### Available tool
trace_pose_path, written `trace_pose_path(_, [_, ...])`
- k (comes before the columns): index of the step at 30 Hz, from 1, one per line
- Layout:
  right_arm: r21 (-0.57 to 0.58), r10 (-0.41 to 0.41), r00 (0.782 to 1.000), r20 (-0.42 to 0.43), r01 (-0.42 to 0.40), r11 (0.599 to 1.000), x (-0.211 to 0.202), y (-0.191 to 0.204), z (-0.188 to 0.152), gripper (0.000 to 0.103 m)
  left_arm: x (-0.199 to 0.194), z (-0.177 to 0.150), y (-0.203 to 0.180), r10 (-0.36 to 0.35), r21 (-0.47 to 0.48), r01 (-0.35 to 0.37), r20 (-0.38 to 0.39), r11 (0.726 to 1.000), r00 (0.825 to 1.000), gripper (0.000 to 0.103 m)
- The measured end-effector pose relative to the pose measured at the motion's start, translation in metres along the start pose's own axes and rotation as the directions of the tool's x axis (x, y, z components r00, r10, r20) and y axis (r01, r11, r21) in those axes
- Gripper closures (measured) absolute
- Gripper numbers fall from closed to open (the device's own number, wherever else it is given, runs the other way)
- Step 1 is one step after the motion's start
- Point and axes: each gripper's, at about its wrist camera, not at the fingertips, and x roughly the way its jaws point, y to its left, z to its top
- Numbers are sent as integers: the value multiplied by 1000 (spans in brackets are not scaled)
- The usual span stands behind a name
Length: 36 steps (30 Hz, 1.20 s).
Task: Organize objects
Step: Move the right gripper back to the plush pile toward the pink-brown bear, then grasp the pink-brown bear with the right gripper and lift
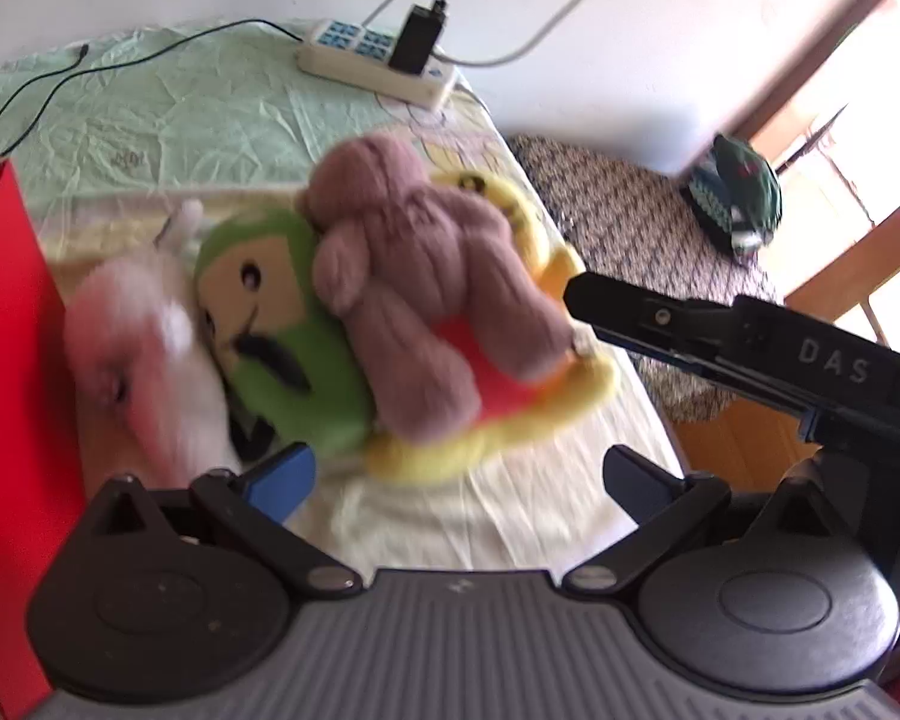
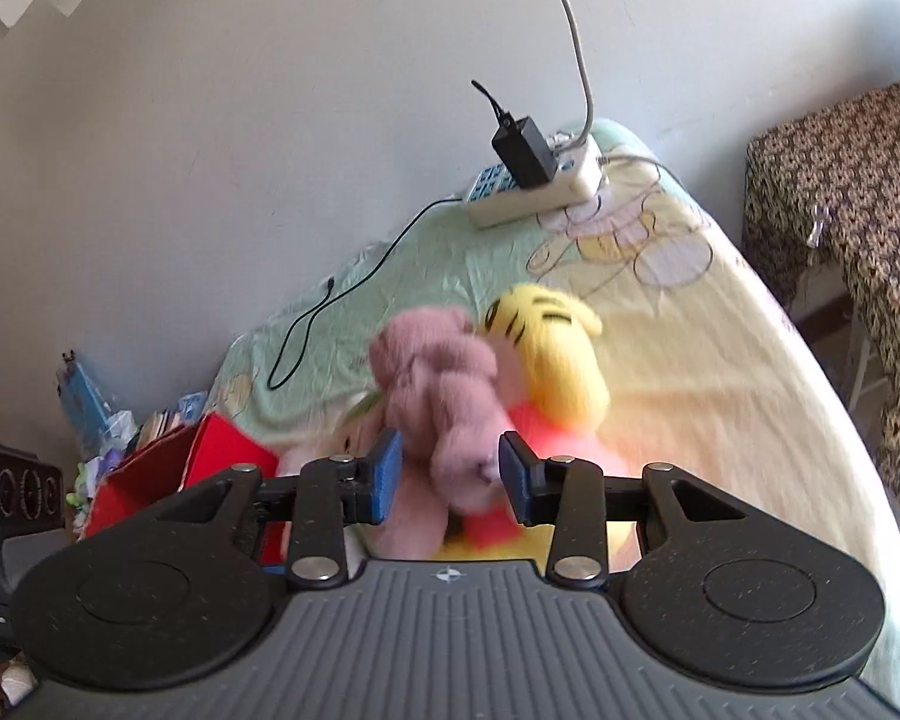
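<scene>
Plain white wall behind, bed [image 1: 510, 516] with a crinkly green-and-cream cartoon sheet filling most of both views. Power strip [image 1: 378, 63] up top centre of the left view with a black adapter [image 1: 417, 39] plugged in, thin black cable [image 1: 48, 90] trailing off toward the upper left. Red box [image 1: 12, 372] along the left edge, open as seen lower left in the right view.

Pile of plushies mid-frame, all a bit blurry: brown teddy [image 1: 426, 294] lying on top of a yellow plush [image 1: 498, 432] with a red patch, green plush [image 1: 288, 324] with a moustache face just left and touching, pink plush [image 1: 144, 348] next over, right beside the box.

Left gripper [image 1: 456, 480] spread wide at the bottom, blue pads clear of the toys, nothing between them. Right gripper [image 2: 450, 474] also apart, hanging over the pile with the teddy's leg sitting between the pads, can't tell if either pad touches it. Patterned cloth [image 1: 648, 252] on furniture off the right side.
</scene>
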Motion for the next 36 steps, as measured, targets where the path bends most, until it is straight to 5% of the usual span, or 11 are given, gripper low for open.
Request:
trace_pose_path(12, [68, 83, 985, -151, -73, 995, 49, -16, 9, 63, 35, 29, 10, -111, -21, 111, 10, 994, 994, 13])
trace_pose_path(16, [88, 106, 984, -140, -94, 992, 47, -16, 8, 74, 35, 28, 11, -122, -6, 122, 16, 992, 992, 13])
trace_pose_path(36, [59, 268, 963, -14, -266, 962, -18, 23, -8, 76, -48, -5, -8, -110, 57, 103, 143, 993, 984, 19])
